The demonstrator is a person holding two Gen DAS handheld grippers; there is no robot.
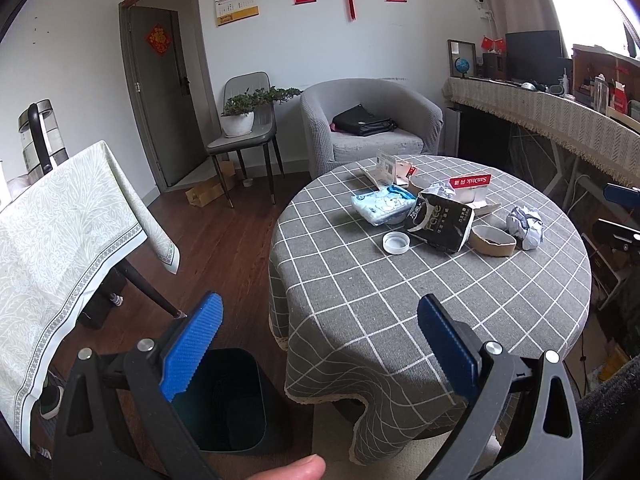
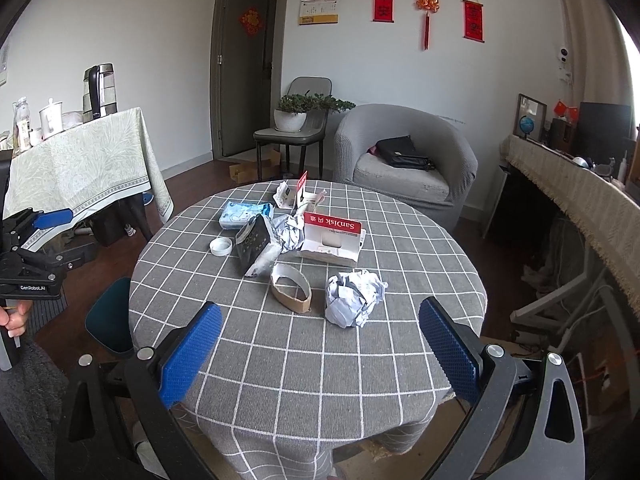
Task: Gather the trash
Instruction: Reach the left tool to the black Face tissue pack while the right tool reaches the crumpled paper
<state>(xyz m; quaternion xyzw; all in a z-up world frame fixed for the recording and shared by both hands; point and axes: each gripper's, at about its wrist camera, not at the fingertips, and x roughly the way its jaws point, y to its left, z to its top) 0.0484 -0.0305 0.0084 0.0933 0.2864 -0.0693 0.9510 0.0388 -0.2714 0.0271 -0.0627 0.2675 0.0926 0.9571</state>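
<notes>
Trash sits heaped on the counter [image 2: 280, 360]: crumpled paper ball [image 2: 352, 298] just beside the cardboard ring [image 2: 291, 287]. Both grippers, left gripper [image 1: 318, 344] and right gripper [image 2: 320, 344], hover with fingers spread, empty.

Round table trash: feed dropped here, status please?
Left gripper, right gripper open, empty. Crumpled paper, cardboard ring nearest right. Bin beside table, unobstructed.
</notes>
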